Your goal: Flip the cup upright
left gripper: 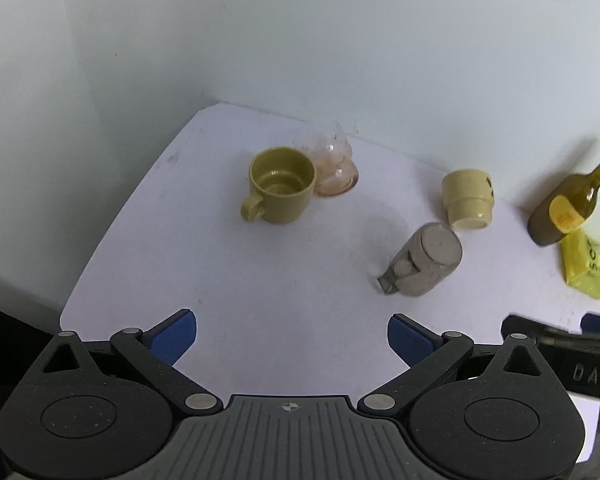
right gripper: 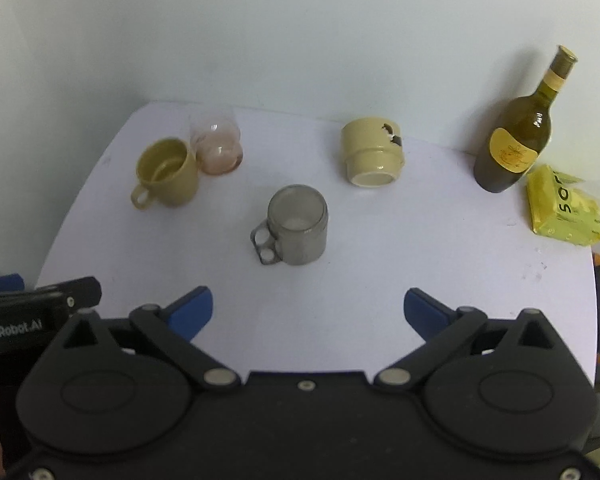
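Note:
A grey cup (right gripper: 298, 228) with a two-hole handle stands mouth-down on the white table (right gripper: 380, 280), in the middle; it also shows in the left wrist view (left gripper: 426, 260). A cream cup (right gripper: 372, 152) stands mouth-down behind it, also seen in the left wrist view (left gripper: 468, 200). An olive mug (left gripper: 278, 190) stands upright at the left, also in the right wrist view (right gripper: 166, 178). My left gripper (left gripper: 292, 340) is open and empty near the front edge. My right gripper (right gripper: 308, 314) is open and empty, in front of the grey cup.
A pinkish glass (right gripper: 218, 148) stands behind the olive mug. A wine bottle (right gripper: 516, 136) and a yellow packet (right gripper: 562, 208) are at the right by the wall. The left gripper's body (right gripper: 36, 308) shows at the lower left of the right wrist view.

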Demonstrator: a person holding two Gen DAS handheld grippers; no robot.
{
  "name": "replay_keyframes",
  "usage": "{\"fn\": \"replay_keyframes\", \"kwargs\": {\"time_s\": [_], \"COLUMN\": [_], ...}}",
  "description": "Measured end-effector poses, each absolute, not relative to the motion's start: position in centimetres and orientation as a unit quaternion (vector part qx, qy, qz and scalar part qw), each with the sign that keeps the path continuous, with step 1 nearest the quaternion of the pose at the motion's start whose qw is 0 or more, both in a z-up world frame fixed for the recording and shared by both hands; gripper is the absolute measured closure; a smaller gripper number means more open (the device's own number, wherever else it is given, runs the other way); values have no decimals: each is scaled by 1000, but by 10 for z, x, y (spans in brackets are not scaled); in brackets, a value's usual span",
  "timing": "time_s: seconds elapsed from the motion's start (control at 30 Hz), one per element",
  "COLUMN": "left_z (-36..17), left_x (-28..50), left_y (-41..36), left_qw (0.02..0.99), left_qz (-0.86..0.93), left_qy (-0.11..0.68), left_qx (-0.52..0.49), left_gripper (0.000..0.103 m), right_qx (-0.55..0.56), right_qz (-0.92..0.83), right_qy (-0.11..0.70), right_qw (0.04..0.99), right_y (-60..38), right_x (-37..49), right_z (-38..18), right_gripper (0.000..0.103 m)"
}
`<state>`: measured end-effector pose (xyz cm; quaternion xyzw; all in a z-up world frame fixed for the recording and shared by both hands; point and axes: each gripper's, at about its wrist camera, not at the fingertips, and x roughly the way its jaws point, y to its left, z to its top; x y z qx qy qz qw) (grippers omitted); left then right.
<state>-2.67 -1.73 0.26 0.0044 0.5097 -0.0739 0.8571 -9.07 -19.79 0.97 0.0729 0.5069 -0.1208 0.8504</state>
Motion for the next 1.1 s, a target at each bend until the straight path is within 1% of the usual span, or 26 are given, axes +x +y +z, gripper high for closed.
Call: {"fn": "replay_keyframes", "kwargs": {"time_s": [0.27,1.1], "left_z": [4,5], "left_x": [-24,-18], "left_y": [-24,-25], "left_qw": [864,863], "left_qz": [-70,-62], "left_qy": [498,501], "left_qx": [15,23], "left_gripper": [0,0], "right_qx": [49,44], "right_qz": [-110,-101], "right_qy": [503,506], "right_qw": [856,856], "right_y": [-186,-182], "right_x": [-84,-79], "right_z": [12,10], "right_gripper": [0,0]}}
